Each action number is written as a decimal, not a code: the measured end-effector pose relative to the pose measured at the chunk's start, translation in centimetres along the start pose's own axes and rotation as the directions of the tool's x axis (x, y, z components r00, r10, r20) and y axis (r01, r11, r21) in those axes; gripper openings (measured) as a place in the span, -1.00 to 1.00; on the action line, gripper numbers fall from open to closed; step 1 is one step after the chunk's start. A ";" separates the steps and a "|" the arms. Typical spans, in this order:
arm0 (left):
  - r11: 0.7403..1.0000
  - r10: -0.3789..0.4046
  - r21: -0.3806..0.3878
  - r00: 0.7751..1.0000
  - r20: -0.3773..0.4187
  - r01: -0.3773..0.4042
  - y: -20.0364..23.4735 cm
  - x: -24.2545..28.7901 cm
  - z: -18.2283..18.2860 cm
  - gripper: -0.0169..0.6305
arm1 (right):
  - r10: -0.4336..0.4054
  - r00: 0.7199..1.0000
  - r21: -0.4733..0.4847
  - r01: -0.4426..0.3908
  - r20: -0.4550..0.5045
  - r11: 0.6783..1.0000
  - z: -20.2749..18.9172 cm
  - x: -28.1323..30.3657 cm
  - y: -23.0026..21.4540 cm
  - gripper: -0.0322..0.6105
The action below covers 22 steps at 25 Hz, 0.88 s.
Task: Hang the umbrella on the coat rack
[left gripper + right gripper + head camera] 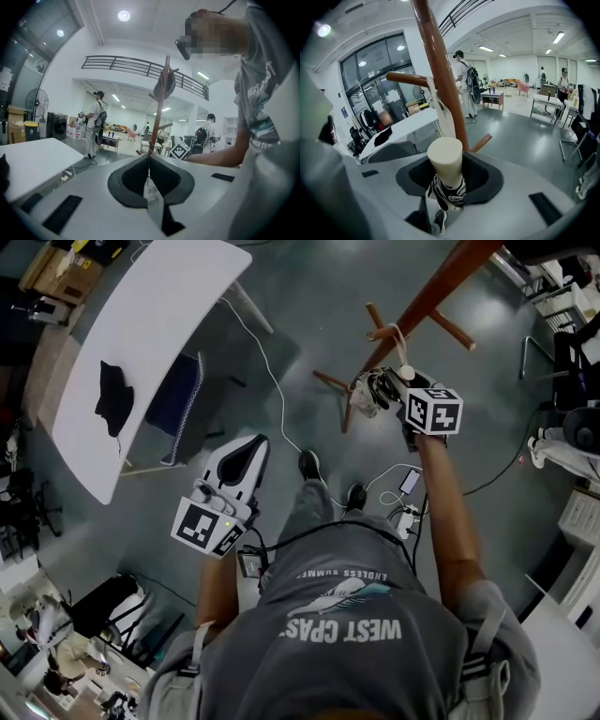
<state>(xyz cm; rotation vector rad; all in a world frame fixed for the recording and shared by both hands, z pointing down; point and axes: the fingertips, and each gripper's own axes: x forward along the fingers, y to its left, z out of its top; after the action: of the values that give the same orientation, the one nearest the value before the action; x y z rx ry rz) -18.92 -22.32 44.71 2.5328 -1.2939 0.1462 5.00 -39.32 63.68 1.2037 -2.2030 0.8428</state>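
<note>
I am gripping the umbrella [448, 194] in my right tool [446, 183]. Its 2 jaws are pressing in on the folded black-and-white canopy just below the cream handle [445, 157], which is sticking up out of the tool toward the coat rack [438, 65]. The rack's brown pole is standing right behind the handle. 1 peg [405, 78] is jutting out above and to the left of my tool. A pale strap [440, 112] is running from the handle up to that peg and seems to be looping over it, though I cannot tell whether it is fully seated.

My left tool [149, 161] is hanging low and well away from the rack. Its 2 jaws are meeting along 1 seam and taking no part in the job. A small pale scrap is showing at the seam, and I cannot tell what it is.

I am judging the umbrella to be light and compact. The canopy is probably soft and a little slippery under the jaws, and the handle stiff and smooth. The firm neck under the handle is the place to be holding it. The strap looks limp, so it will need guiding onto the peg.
</note>
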 end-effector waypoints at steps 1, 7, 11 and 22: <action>1.000 0.002 0.000 1.000 -0.001 -0.002 -0.1 0.0 0.0 -0.88 | -0.003 1.000 0.001 0.003 -0.007 1.000 -0.4 0.3 -0.2 -0.35; 1.000 0.025 0.006 1.000 -0.004 -0.025 -0.7 -0.2 0.3 -0.88 | 0.003 1.000 -0.069 -0.005 -0.023 0.998 -1.3 1.7 -0.5 -0.34; 0.999 0.043 0.025 0.999 0.008 -0.043 -0.9 0.1 0.9 -0.88 | -0.001 1.000 -0.129 -0.001 -0.015 0.992 -1.1 2.7 -1.5 -0.34; 0.974 0.209 0.079 0.977 0.042 -0.211 2.1 -4.0 2.9 -0.88 | 0.012 1.000 -0.114 -0.009 0.026 0.993 1.9 1.1 -1.3 -0.42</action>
<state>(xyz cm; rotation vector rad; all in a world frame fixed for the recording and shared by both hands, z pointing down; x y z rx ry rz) -23.12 -21.27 41.48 2.4697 -1.5994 0.2076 5.36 -41.83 63.43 1.1561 -2.2482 0.6978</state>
